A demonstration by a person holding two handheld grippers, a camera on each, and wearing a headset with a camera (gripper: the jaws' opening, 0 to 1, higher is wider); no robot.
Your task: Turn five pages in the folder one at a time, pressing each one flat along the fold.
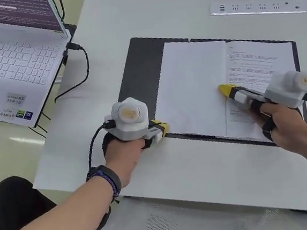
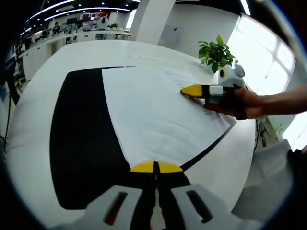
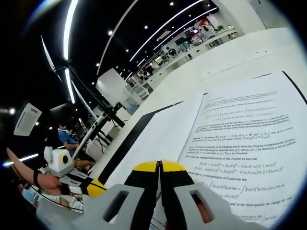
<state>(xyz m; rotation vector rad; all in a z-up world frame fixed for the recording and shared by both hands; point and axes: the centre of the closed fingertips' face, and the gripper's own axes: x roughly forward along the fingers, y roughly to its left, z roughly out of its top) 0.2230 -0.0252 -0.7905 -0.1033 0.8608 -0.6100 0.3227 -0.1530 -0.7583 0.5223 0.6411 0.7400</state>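
Note:
A black folder (image 1: pixel 139 73) lies open on the white table. A blank white page (image 1: pixel 191 85) lies over its left half and a printed page (image 1: pixel 259 60) over its right. My left gripper (image 1: pixel 161 127) is shut, its yellow tips (image 2: pixel 156 166) at the blank page's near left corner; I cannot tell if they touch the paper. My right gripper (image 1: pixel 224 90) is shut too, its tips (image 3: pixel 158 166) down on the paper at the fold between the blank page (image 3: pixel 158 129) and the printed page (image 3: pixel 240 139). Each gripper view catches the other gripper (image 2: pixel 194 90) (image 3: pixel 91 188).
An open white laptop (image 1: pixel 14 57) sits at the far left with a black cable (image 1: pixel 82 67) trailing toward the folder. A white power strip (image 1: pixel 257 7) lies at the back right. The table's near edge (image 1: pixel 203 196) runs just below the hands.

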